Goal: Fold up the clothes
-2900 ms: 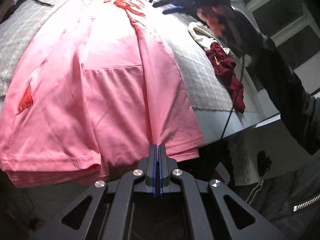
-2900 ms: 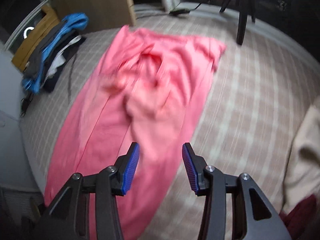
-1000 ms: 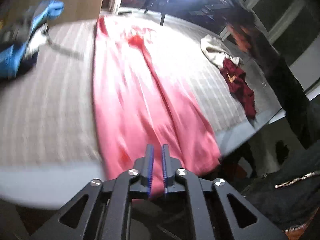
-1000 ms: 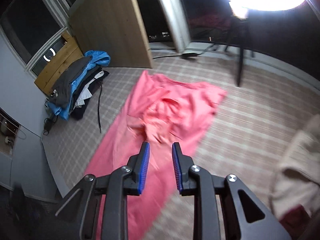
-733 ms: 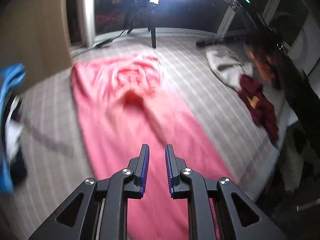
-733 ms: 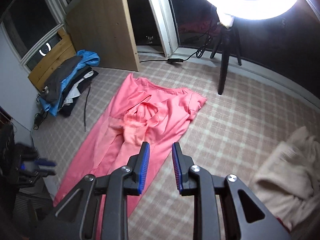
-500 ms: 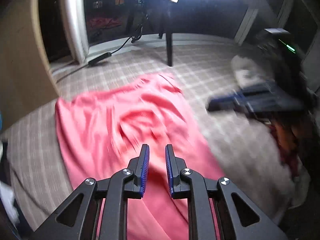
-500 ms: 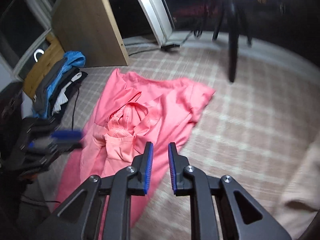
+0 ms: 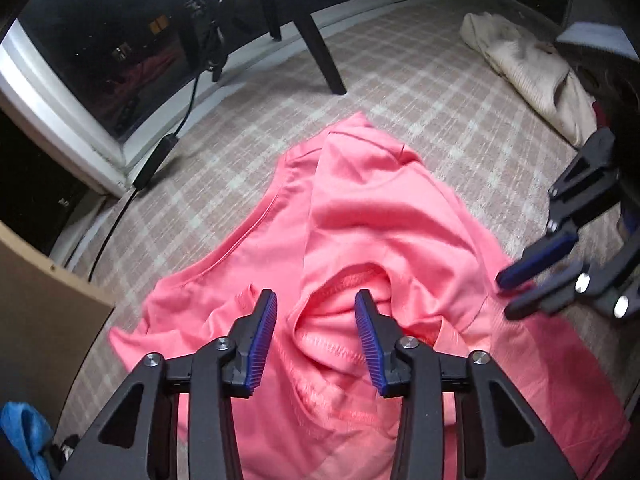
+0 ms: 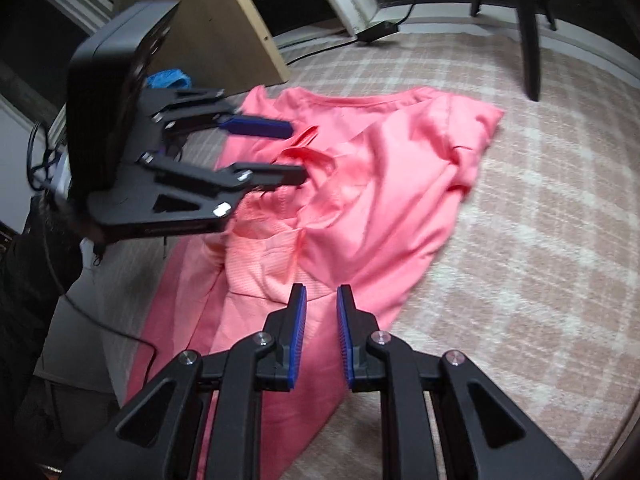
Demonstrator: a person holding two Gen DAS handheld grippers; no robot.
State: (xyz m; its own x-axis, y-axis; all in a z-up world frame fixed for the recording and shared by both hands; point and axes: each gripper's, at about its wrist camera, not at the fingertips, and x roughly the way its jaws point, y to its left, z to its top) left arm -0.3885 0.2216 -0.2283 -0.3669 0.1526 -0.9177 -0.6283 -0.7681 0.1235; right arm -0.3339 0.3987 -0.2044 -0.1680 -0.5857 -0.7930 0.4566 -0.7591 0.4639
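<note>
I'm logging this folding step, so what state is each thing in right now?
Pink shirt: laid out on the checked cover, partly folded lengthwise, rumpled at the collar end.
Left gripper: jaws opening, empty, over the collar.
Right gripper: slightly open, empty, above the shirt.
Cream garment: bunched up, unfolded.
Blue garment: bunched beside the wooden board.

Setting: a room in a home, at night. Indicators: a bed with a checked cover (image 9: 420, 80); loose garments on it, including a pink shirt (image 9: 360, 208) and a cream knit (image 9: 532, 68); dark window glass (image 9: 120, 40) behind a white frame; a wooden board (image 10: 224, 28); tripod legs (image 10: 528, 28).
</note>
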